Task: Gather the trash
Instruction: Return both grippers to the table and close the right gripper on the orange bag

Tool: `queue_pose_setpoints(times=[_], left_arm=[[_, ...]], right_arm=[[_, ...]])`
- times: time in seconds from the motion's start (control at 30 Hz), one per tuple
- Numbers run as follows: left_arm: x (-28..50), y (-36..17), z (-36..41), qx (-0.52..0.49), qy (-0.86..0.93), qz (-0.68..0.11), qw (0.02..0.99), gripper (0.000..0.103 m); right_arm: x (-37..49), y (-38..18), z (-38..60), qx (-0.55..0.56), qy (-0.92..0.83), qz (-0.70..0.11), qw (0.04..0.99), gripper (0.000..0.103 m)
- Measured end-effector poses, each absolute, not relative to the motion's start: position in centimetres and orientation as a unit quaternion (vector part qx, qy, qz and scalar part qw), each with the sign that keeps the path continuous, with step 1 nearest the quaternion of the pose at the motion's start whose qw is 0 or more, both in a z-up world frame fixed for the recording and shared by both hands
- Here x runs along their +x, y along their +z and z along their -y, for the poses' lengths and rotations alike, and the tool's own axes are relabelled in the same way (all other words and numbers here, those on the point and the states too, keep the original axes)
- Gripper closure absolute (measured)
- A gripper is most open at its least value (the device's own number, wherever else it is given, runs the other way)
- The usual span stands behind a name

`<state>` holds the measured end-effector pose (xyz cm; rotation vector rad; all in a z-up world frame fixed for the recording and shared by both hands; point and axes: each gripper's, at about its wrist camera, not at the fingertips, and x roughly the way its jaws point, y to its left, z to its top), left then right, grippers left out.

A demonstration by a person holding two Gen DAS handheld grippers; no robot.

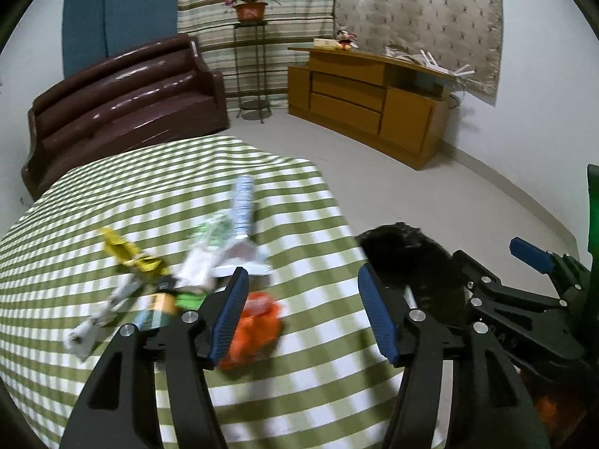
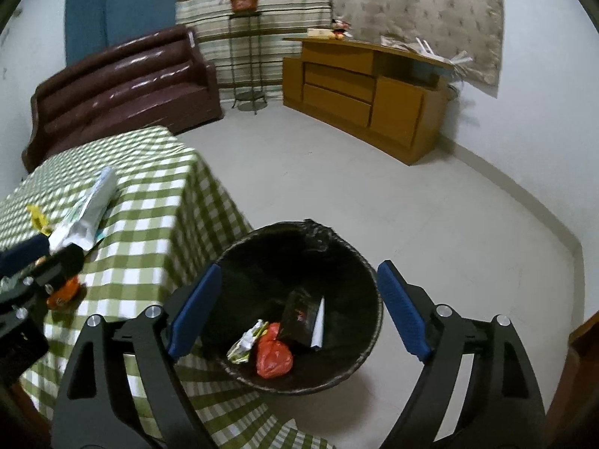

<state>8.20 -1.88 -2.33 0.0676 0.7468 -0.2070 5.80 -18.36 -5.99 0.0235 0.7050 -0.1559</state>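
Left wrist view: the left hand-held gripper (image 1: 302,312) hangs above the desk (image 1: 187,187), which wears a green-and-white checked cloth, with its blue-padded fingers spread wide apart and nothing between them. Just beside the left finger lies a crumpled orange wrapper (image 1: 258,329). Further out on the cloth sits a loose heap of trash: a yellow wrapper (image 1: 127,254), a white-and-green packet (image 1: 209,239), a long pale tube-shaped pack (image 1: 243,202) and a few smaller scraps, all blurred. Off the desk's right edge the black bin (image 1: 408,258) stands on the floor, with the right hand-held gripper (image 1: 531,258) over it.

Right wrist view: the right hand-held gripper (image 2: 299,307) hovers over the bin (image 2: 355,366), its fingers also wide apart and empty. The bin is lined with a black bag and stands just beside the desk's corner (image 2: 157,194). Inside lie a red crumpled bag (image 2: 273,357), a white-and-green wrapper (image 2: 247,342) touching it, and a dark flat box (image 2: 303,318) with a white edge. At the left edge the other hand-held gripper (image 2: 22,258) shows above the orange wrapper (image 2: 63,292)
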Motion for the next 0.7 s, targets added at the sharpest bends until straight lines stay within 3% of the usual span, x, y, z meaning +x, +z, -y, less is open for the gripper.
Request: queue_pose_setpoints(times=[0.13,0.7], left_arm=[[7.3,-2.0,-1.0,0.035,-0.072,-0.361,0.929,0.038],[4.7,-2.6,-11.9,-0.004,0.028,-0.368,0.929,0.038]], right_arm=[[5.8,-5.7,16.3,0.013,-0.052,-0.347,0.936,0.02],[5.6,-4.9,5.6,-0.009,0.057,-0.355,0.933,0.02]])
